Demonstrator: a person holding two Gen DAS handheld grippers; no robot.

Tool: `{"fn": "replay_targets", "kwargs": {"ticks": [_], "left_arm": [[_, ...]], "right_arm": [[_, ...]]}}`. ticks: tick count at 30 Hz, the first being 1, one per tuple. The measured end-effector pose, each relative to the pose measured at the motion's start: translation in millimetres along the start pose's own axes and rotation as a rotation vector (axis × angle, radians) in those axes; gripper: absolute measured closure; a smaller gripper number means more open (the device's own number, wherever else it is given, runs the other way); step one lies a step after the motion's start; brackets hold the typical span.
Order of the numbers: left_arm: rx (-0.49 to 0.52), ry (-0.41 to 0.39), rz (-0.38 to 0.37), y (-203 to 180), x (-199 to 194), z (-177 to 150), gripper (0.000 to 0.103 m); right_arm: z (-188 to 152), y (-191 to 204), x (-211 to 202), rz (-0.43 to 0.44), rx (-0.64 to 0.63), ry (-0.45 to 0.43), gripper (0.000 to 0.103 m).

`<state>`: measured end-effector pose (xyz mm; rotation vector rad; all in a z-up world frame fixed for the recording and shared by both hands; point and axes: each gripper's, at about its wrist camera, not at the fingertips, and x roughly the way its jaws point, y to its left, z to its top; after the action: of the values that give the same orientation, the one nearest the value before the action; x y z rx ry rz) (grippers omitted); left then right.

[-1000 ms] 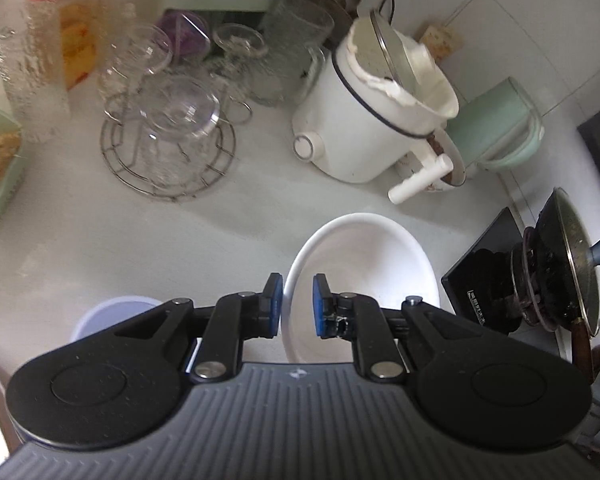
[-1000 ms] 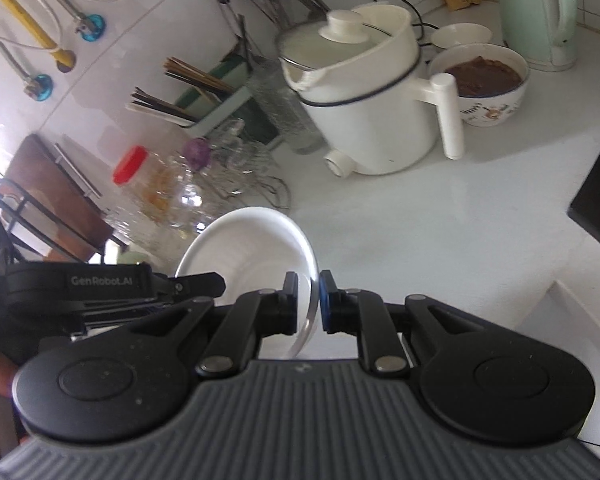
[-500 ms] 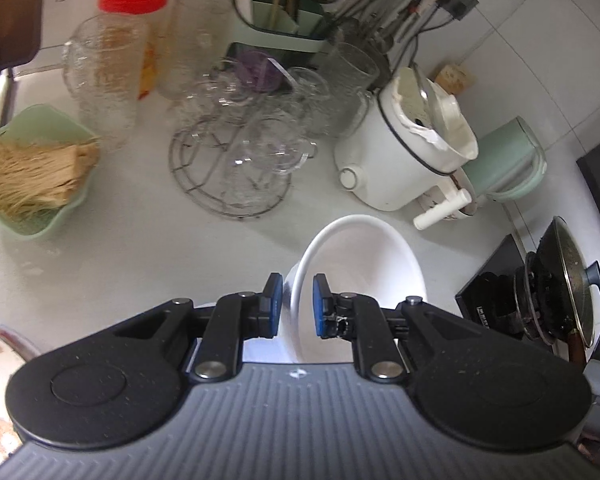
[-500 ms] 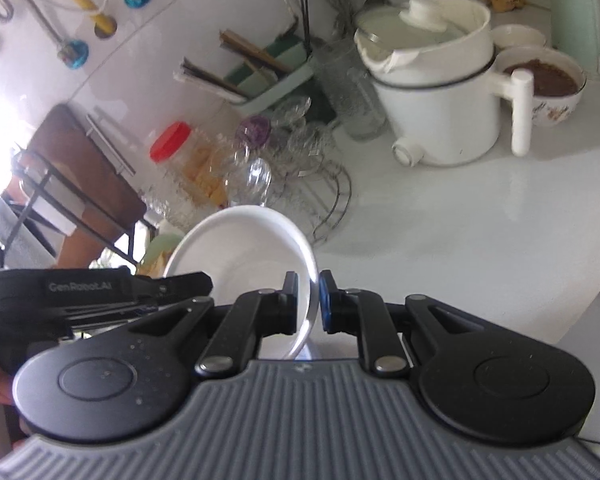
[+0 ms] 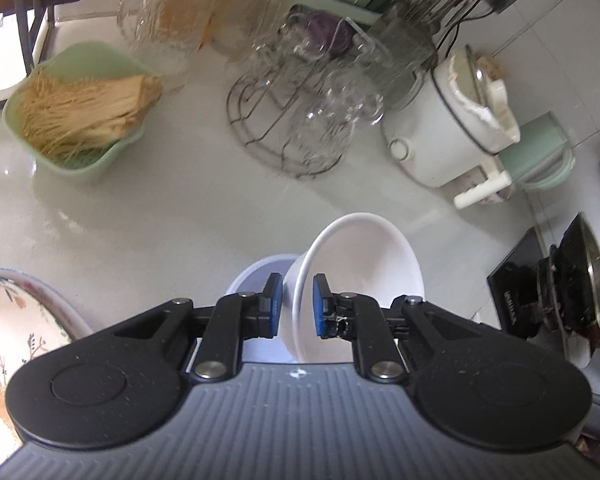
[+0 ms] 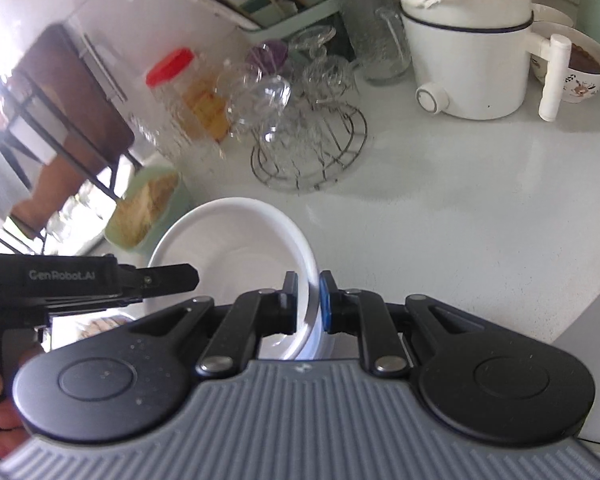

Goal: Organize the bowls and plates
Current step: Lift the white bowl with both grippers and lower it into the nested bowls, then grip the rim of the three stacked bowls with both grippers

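A white bowl (image 5: pixel 364 256) is held above the white counter by both grippers. My left gripper (image 5: pixel 296 304) is shut on its near rim; my right gripper (image 6: pixel 308 300) is shut on the opposite rim of the same white bowl (image 6: pixel 236 240). The left gripper's body shows at the left of the right wrist view. A pale blue bowl (image 5: pixel 256 280) sits on the counter just under the white one. A floral plate (image 5: pixel 16 328) lies at the lower left.
A green basket of dry noodles (image 5: pixel 80 116), a wire rack of glasses (image 5: pixel 300 120), a white electric pot (image 5: pixel 456 120), a mint kettle (image 5: pixel 540 152) and a stove with pan (image 5: pixel 572 280) surround the counter. A bowl of brown food (image 6: pixel 580 68) stands beside the pot.
Both grippers have carried the white bowl back and to the left, away from the pot. The noodle basket, floral plate and pale blue bowl have come into view.
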<state>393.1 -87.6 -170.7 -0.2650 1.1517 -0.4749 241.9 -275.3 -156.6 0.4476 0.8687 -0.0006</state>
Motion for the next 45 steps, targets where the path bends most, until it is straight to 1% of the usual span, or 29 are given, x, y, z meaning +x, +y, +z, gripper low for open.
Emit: {"fn": "replay_targets", "kwargs": {"ticks": [2, 7, 11, 14, 16, 17, 18, 19, 21, 23, 25, 26, 27, 28, 29, 34, 37, 39, 41, 43, 45], "left_arm": [[0.007, 0.004, 0.015, 2.5, 1.9, -3.3, 0.086], [-0.010, 0.012, 0.023, 9.3, 4.3, -7.3, 0.086], [-0.019, 0.024, 0.014, 11.4, 4.1, -9.0, 0.086], [-0.020, 0.027, 0.028, 11.0, 6.1, -10.7, 0.086], [-0.024, 0.034, 0.029, 12.2, 6.3, -11.5, 0.084], [-0.024, 0.031, 0.032, 12.8, 5.4, -11.8, 0.080], [-0.026, 0.026, 0.038, 13.5, 3.9, -12.0, 0.073], [-0.029, 0.021, 0.041, 14.4, 2.0, -12.2, 0.069], [-0.041, 0.008, 0.039, 17.3, -2.6, -11.4, 0.055], [-0.051, -0.006, 0.034, 21.4, -6.3, -10.6, 0.050], [-0.057, -0.003, 0.028, 25.5, -5.8, -8.7, 0.048], [-0.059, -0.002, 0.034, 27.3, -4.7, -8.0, 0.047], [-0.058, -0.002, 0.039, 28.5, -3.5, -7.8, 0.046], [-0.054, 0.001, 0.043, 29.5, -2.0, -7.9, 0.046], [-0.050, 0.008, 0.047, 29.9, 0.5, -8.3, 0.046], [-0.068, 0.021, 0.053, 35.7, 10.1, -15.9, 0.046], [-0.083, 0.032, 0.060, 38.7, 16.8, -22.4, 0.046], [-0.086, 0.043, 0.063, 39.3, 21.8, -26.6, 0.046], [-0.086, 0.058, 0.070, 39.5, 27.5, -30.4, 0.046], [-0.088, 0.072, 0.055, 40.3, 33.1, -34.2, 0.046], [-0.098, 0.088, 0.019, 42.3, 39.4, -37.1, 0.046]], "right_arm": [[-2.8, 2.7, 3.9, -0.001, -0.012, 0.014, 0.088], [-6.3, 7.4, 13.1, -0.017, -0.056, 0.032, 0.088], [-9.2, 6.8, 19.8, -0.037, -0.050, 0.039, 0.088], [-10.5, 3.9, 22.4, -0.032, -0.040, 0.054, 0.088], [-11.0, 3.9, 22.7, -0.036, -0.049, 0.055, 0.088], [-10.7, 3.3, 22.7, -0.036, -0.049, 0.056, 0.088], [-10.2, 2.7, 22.4, -0.036, -0.048, 0.056, 0.088], [-9.5, 2.2, 21.6, -0.032, -0.050, 0.052, 0.088], [-7.4, 1.1, 19.9, -0.023, -0.051, 0.043, 0.088], [-5.0, -0.5, 17.7, -0.023, -0.049, 0.032, 0.088], [-2.6, -3.6, 15.8, -0.023, -0.045, 0.021, 0.088], [-1.4, -5.8, 15.4, -0.026, -0.040, 0.018, 0.084], [-0.3, -8.7, 15.1, -0.025, -0.030, 0.016, 0.078], [0.4, -12.9, 14.2, -0.007, -0.019, 0.011, 0.064], [0.4, -17.2, 13.2, 0.011, -0.003, 0.004, 0.057], [-1.9, -31.8, 14.1, 0.011, 0.053, 0.007, 0.057], [-5.4, -37.4, 17.6, 0.042, 0.076, 0.021, 0.058], [-8.6, -40.1, 23.4, 0.045, 0.090, 0.044, 0.059], [-11.8, -42.2, 29.3, 0.070, 0.107, 0.065, 0.059], [-14.7, -42.9, 34.6, 0.094, 0.118, 0.083, 0.059], [-17.7, -42.2, 41.1, 0.100, 0.121, 0.097, 0.070]]}}
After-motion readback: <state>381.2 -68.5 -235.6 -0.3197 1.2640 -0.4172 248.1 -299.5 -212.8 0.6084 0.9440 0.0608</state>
